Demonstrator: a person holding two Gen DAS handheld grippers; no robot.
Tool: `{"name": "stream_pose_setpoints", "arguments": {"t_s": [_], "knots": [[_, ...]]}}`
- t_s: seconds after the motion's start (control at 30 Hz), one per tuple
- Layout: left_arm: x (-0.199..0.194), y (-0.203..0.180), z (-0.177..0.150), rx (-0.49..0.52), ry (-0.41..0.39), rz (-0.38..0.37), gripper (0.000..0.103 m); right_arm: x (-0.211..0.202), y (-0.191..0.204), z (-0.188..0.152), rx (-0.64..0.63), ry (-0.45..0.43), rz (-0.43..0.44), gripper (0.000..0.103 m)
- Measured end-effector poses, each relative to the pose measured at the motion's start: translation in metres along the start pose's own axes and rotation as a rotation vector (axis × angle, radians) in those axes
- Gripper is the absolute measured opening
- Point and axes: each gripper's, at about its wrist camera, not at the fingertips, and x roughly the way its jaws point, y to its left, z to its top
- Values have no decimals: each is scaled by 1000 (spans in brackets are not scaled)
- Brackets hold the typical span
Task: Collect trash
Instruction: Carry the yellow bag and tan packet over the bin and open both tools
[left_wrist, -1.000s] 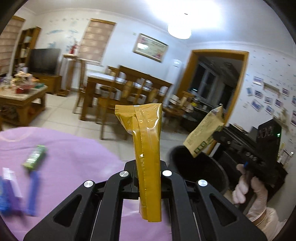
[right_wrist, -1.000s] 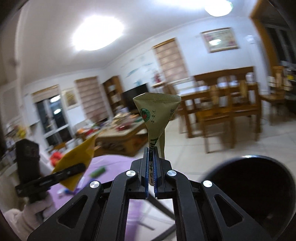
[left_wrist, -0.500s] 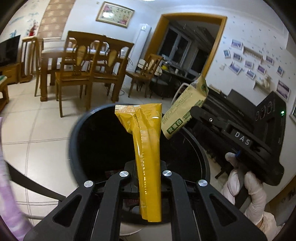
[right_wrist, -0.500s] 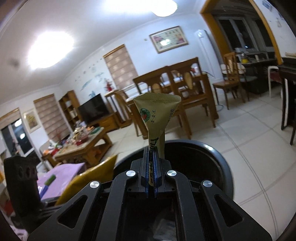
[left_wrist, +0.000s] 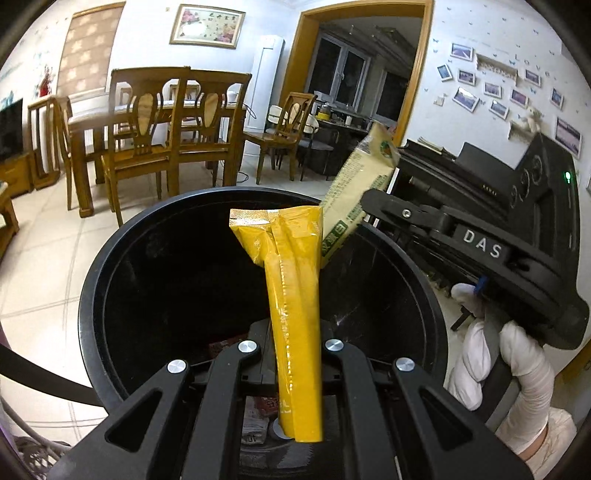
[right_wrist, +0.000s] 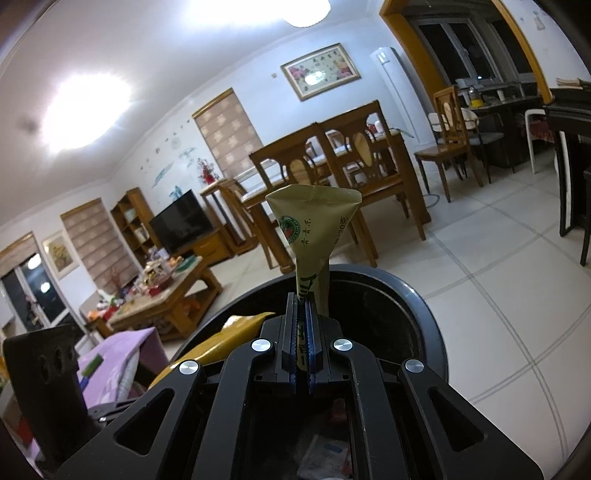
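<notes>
My left gripper (left_wrist: 295, 354) is shut on a long yellow wrapper (left_wrist: 291, 295) and holds it over the open mouth of a round black trash bin (left_wrist: 110, 258). My right gripper (right_wrist: 302, 332) is shut on an olive-green packet (right_wrist: 314, 229) and holds it over the same bin (right_wrist: 424, 314). In the left wrist view the right gripper (left_wrist: 376, 199) reaches in from the right with the green packet (left_wrist: 354, 195) above the bin's far rim. The yellow wrapper also shows in the right wrist view (right_wrist: 229, 339). Some trash lies at the bin's bottom (right_wrist: 325, 454).
A purple-covered table (right_wrist: 118, 362) with a small green item (right_wrist: 90, 363) stands left of the bin. A wooden dining table with chairs (left_wrist: 155, 122) stands across the tiled floor. A coffee table (right_wrist: 166, 291) with clutter is further left. A dark piano (left_wrist: 461, 177) is to the right.
Both grippers swung from the purple table over to the bin and came closer down to its mouth. Each still holds its wrapper.
</notes>
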Motion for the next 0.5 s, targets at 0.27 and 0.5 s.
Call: {"name": "stream_pose_setpoints", "arguments": {"t_s": [0.27, 0.5], "knots": [[2, -10, -3, 44, 10, 11, 9, 13, 13, 7, -28, 36, 10, 5], [3, -12, -1, 47, 9, 37, 12, 13, 21, 7, -57, 47, 8, 9]]}}
